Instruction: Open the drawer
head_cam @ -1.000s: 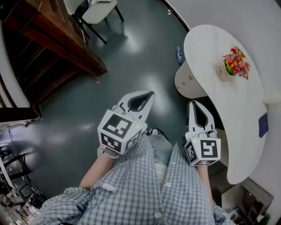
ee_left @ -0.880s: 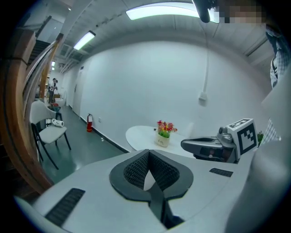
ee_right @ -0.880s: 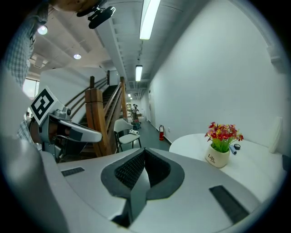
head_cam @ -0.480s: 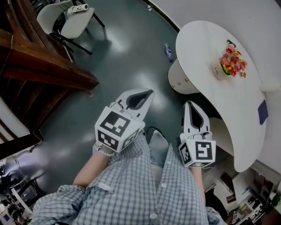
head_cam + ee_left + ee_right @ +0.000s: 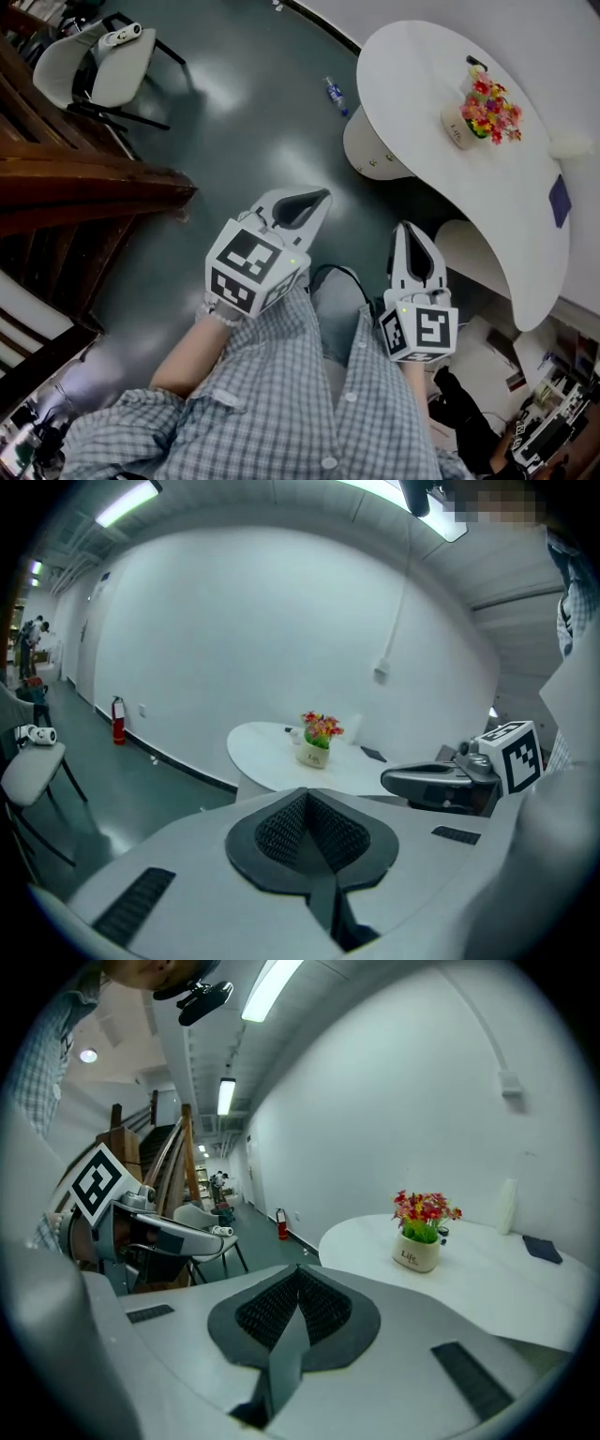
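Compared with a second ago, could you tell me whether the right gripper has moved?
Yes. In the head view the right gripper has drifted down and right, away from the white table's round pedestal.

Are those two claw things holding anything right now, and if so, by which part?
Nothing is held. The left gripper and the right gripper are both shut, with nothing between their jaws.

The left tongs (image 5: 302, 202) and right tongs (image 5: 412, 242) are held side by side before the person's chest, pointing forward and slightly down. Both pairs of jaws are closed together on nothing.
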{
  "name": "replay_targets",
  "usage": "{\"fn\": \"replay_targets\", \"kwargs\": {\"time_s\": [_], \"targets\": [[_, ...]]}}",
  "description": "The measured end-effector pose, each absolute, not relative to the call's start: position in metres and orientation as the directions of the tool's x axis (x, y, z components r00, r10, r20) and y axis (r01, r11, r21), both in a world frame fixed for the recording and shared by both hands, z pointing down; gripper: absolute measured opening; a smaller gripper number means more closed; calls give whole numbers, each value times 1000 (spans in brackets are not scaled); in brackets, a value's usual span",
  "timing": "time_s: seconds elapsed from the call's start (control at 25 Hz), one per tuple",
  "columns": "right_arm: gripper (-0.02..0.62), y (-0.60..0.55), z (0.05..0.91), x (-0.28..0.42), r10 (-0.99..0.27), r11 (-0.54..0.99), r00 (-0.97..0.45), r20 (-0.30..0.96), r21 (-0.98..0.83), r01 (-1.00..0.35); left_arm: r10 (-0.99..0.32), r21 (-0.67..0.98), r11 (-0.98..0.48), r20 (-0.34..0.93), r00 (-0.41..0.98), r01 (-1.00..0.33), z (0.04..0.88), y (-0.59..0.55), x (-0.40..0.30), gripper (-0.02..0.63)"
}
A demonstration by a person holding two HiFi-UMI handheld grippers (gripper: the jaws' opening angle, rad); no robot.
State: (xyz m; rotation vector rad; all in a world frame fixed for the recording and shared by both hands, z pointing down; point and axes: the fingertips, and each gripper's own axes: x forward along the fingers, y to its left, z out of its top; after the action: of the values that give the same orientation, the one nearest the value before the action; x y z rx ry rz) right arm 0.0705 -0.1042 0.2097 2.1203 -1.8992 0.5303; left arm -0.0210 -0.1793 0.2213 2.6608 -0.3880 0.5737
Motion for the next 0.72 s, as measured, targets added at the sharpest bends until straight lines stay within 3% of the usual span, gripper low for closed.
{"fn": "replay_targets", "kwargs": {"time_s": [0.44,0.72], "targets": [[9,-103,257,86,-854,-139,71,515,-93,-986,-82,340,-904,457,885,-260,259,-170,25,6],[9,-104,280,95,-835,-88,21,550,-94,-992,-117,328,-897,473,873,-298,298,-190,41,6]]}}
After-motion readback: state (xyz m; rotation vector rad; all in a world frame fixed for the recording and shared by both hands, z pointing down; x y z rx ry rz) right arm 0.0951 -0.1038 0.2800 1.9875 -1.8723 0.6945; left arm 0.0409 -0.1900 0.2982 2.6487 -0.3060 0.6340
